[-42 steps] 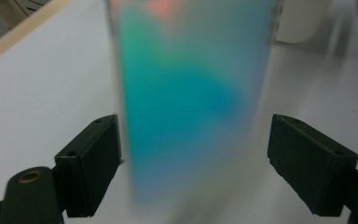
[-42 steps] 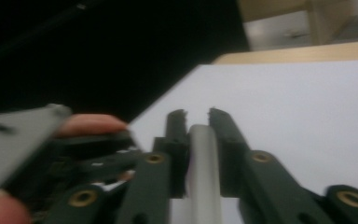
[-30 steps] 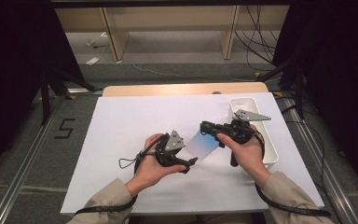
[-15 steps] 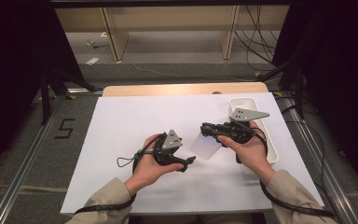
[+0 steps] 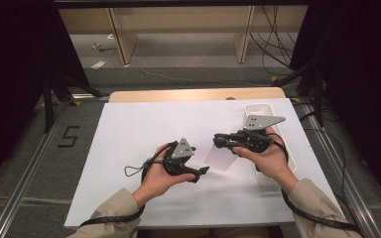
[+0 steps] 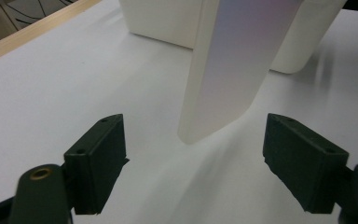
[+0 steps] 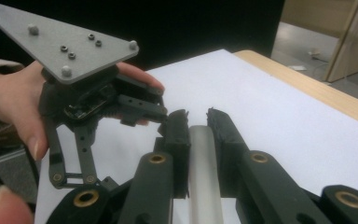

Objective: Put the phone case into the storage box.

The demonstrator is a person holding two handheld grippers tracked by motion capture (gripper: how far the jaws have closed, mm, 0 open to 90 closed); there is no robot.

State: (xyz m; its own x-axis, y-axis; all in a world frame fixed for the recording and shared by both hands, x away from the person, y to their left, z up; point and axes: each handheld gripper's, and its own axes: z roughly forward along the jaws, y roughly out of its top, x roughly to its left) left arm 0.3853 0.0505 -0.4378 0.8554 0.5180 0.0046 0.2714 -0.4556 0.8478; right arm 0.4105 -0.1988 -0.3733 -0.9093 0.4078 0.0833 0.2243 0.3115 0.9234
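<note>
White sheet getting held up over the table.

The right gripper [image 5: 217,142] is pinching the top edge of the thin, pale sheet [image 5: 222,155], with its jaws pressed together on it. The sheet is hanging down above the white table [image 5: 129,129], just in front of the white tray [image 5: 258,110]. The left gripper [image 5: 203,172] is sitting just beside the sheet, its jaws spread wide and closing in a little, with the sheet's bottom edge between them but not touching.
</note>
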